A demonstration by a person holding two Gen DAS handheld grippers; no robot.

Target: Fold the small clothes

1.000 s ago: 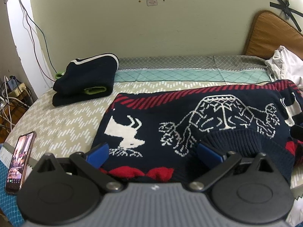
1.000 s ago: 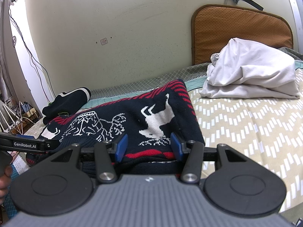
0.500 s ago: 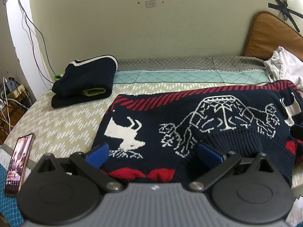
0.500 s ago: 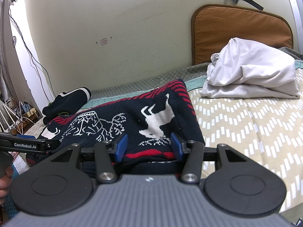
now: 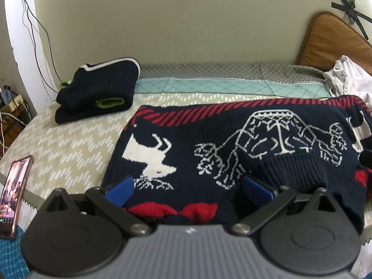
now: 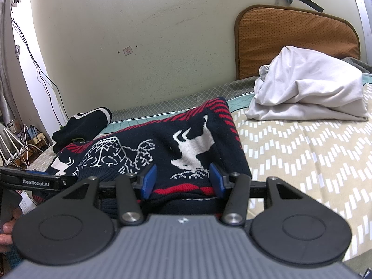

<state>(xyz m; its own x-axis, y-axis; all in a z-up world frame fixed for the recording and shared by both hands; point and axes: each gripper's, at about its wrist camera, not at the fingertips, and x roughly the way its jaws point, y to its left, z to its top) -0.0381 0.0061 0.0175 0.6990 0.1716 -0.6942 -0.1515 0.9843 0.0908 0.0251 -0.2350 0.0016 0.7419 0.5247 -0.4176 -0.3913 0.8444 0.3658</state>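
Note:
A navy knitted sweater (image 5: 232, 139) with red stripes, white deer and a white outlined animal lies spread on the bed; it also shows in the right wrist view (image 6: 162, 144). My left gripper (image 5: 188, 189) is open, its blue pads wide apart over the sweater's near left edge. My right gripper (image 6: 182, 180) is open, pads either side of the sweater's near right edge, holding nothing. A ribbed navy cuff (image 5: 300, 172) lies folded over the sweater's front.
A folded navy garment (image 5: 97, 90) sits at the back left of the bed. A crumpled white garment (image 6: 307, 88) lies at the right by a brown cushion (image 6: 295, 32). A phone (image 5: 14, 193) rests at the bed's left edge. Cables hang at the left wall.
The left wrist view has shifted slightly; the sweater and both grippers stay almost as they were, jaws still open.

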